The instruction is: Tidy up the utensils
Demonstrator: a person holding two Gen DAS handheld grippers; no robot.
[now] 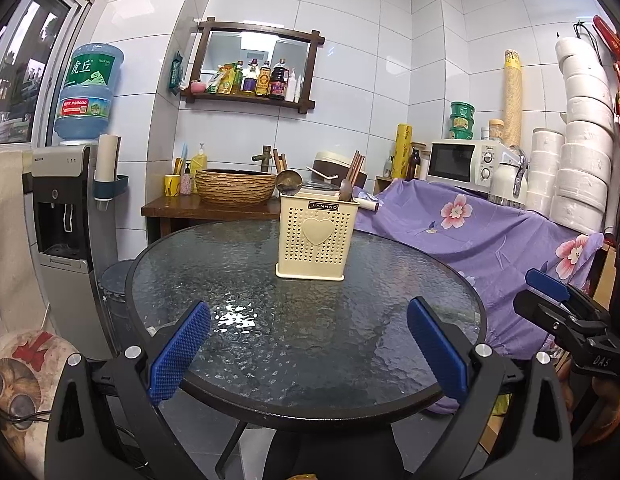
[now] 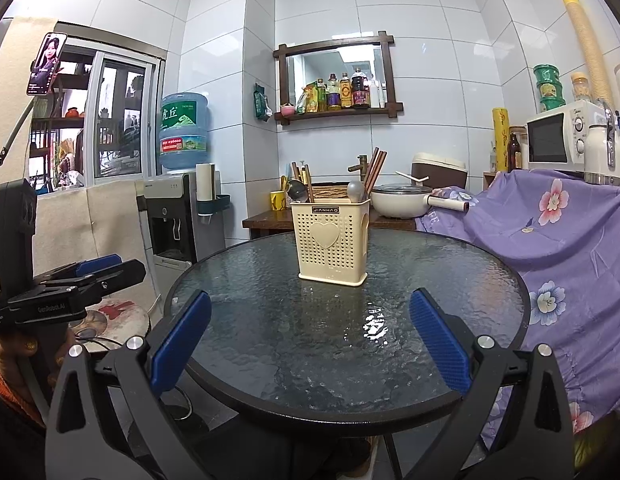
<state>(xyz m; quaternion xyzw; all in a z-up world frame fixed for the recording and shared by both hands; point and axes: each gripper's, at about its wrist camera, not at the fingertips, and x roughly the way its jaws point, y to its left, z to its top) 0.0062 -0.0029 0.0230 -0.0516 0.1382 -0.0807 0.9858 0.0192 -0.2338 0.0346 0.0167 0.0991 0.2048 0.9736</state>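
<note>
A cream perforated utensil holder [image 1: 315,236] [image 2: 329,240] with a heart on its front stands upright at the far side of the round glass table [image 1: 246,410] [image 2: 337,414]. Spoons [image 1: 289,182] [image 2: 355,191] and brown chopsticks [image 1: 355,168] [image 2: 375,166] stick out of its top. My left gripper [image 1: 310,344] is open over the table's near edge, nothing between its blue pads [image 1: 182,348]. My right gripper [image 2: 310,336] is open too, well short of the holder. Each gripper shows at the edge of the other's view, the right one [image 1: 549,292] and the left one [image 2: 98,268].
A purple floral cloth [image 1: 489,240] [image 2: 569,240] drapes furniture right of the table. A water dispenser [image 1: 66,216] [image 2: 170,220] and a cushioned stool [image 1: 26,372] [image 2: 114,320] stand left. Behind are a wooden side table with a woven basin [image 1: 234,186], a white pot [image 2: 401,200] and a microwave [image 1: 461,162].
</note>
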